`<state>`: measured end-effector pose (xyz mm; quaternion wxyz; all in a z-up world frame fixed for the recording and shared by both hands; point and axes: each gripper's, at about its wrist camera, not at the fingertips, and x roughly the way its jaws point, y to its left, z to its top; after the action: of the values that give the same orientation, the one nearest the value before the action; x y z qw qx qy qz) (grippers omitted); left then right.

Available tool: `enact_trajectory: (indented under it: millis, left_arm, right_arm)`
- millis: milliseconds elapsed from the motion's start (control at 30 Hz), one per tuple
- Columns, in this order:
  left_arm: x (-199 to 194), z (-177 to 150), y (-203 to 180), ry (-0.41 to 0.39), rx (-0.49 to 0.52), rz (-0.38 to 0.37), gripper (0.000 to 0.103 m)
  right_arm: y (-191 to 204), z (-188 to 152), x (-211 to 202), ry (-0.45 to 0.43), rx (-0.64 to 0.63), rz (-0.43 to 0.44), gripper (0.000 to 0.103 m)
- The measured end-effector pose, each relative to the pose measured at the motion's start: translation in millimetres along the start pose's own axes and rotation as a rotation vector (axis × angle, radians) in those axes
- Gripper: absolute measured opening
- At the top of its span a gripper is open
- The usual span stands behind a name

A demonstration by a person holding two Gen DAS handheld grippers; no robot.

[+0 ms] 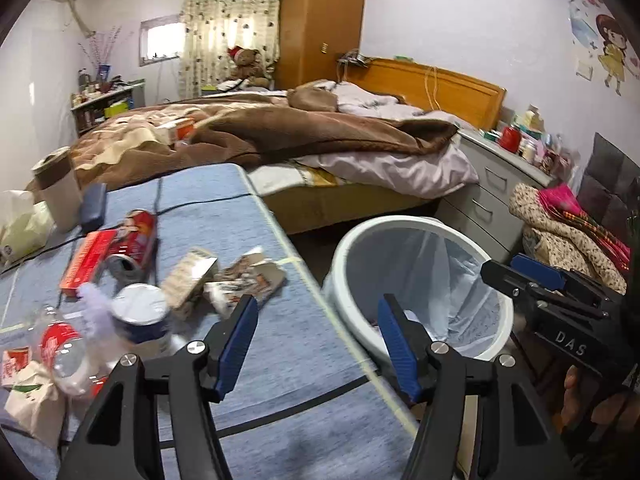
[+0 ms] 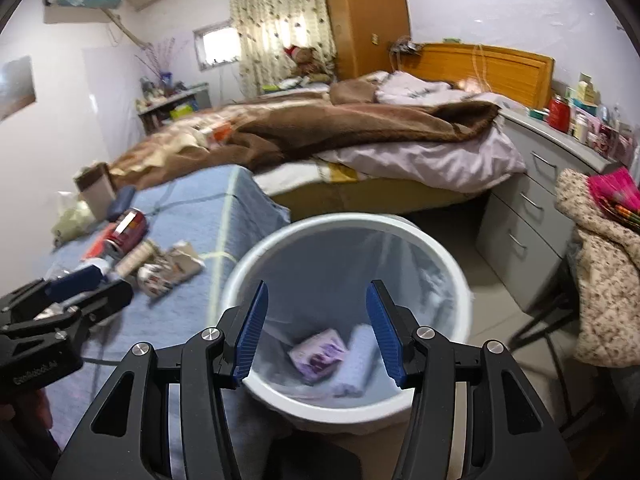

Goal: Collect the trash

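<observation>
A white trash bin (image 2: 452, 280) with a thin liner stands on the floor beside the blue-covered table (image 1: 280, 360); it also shows in the left wrist view (image 1: 348, 248). Inside lie a purple packet (image 2: 320, 354) and a pale wrapper (image 2: 360, 356). My right gripper (image 2: 316, 332) is open and empty, directly above the bin. My left gripper (image 1: 316, 340) is open and empty, over the table's right edge. On the table lie a red can (image 1: 136, 240), a red box (image 1: 86, 258), crumpled cartons (image 1: 240, 280), a blue-white cup (image 1: 140, 316) and a clear bottle (image 1: 64, 348).
An unmade bed (image 1: 280, 136) with brown blankets lies behind the table. A grey drawer unit (image 1: 492, 196) with jars stands at right. A chair with piled clothes (image 2: 600, 260) is right of the bin. A paper bag (image 1: 36, 400) and a tall carton (image 1: 60, 192) sit on the table's left.
</observation>
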<state>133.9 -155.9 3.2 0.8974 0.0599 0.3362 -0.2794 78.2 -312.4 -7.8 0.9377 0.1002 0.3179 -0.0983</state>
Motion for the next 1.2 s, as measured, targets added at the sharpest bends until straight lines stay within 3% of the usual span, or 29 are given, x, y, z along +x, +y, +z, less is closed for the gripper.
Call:
enact_trajectory:
  millis: [167,433,867,1000,1200]
  left_arm:
    - [-14,-10,28,-0.021,-0.036,0.055,0.070]
    - [-39,-26,88,-0.055,-0.131,0.151,0.082]
    - [-66,-52,164,-0.034,-0.273,0.279,0.089]
    - [-74,-63,177,-0.029,-0.265,0.351,0.088]
    - [-78,-80,201,-0.001,-0.347,0.365,0.088]
  right_arm:
    - [26,-2,3,-0.044,-0.033,0.089,0.066]
    - [68,-1,15,-0.078,-0.125,0.175,0.069]
    - [124,-2,45,0.021,-0.184,0.316,0.072]
    - [143,-7,54,0.051,-0.215,0.362,0.072]
    - [162,-9,64,0.087,-0.257,0.373,0.072]
